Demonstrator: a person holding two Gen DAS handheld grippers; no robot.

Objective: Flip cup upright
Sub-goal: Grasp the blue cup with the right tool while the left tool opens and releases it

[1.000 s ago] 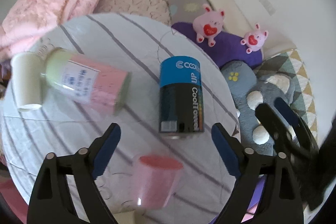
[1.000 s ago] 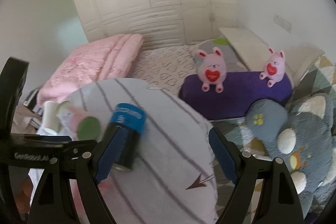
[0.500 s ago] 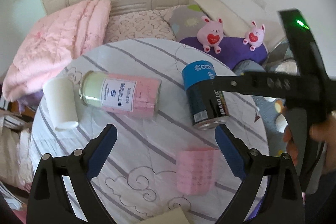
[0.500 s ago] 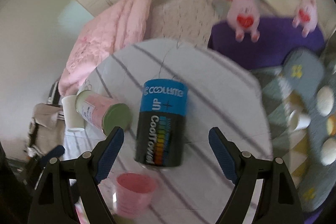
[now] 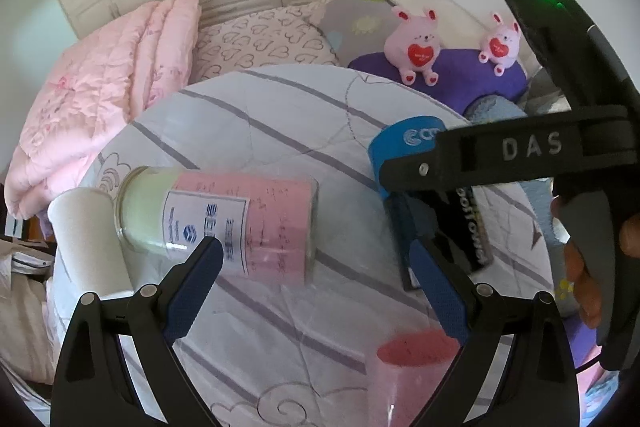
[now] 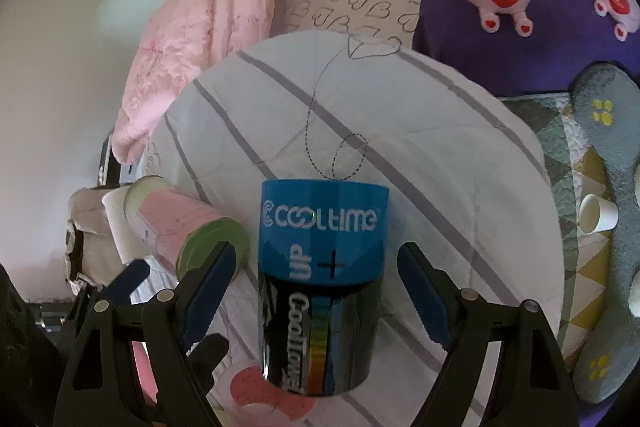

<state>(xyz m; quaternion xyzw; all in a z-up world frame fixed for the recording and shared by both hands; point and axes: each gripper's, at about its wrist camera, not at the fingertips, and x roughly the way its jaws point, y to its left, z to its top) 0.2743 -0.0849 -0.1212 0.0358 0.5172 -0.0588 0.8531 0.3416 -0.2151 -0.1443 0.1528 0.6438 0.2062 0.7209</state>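
My right claw point(image 6: 316, 283) spread wide, framing the blue Cooltime canister point(image 6: 322, 283) lying on the desk point(image 6: 460, 163). Looks rigid, glossy, probably slippery; I'd grip mid-body. Left claw point(image 5: 316, 281) wide, empty.

On the desk point(image 5: 280, 115) a jar point(image 5: 224, 223) is laid on its side, with a paper cup point(image 5: 86, 247) touching its left end. A canister point(image 6: 322, 287) is set to its right, a tumbler point(image 5: 408, 375) nearer the camera.
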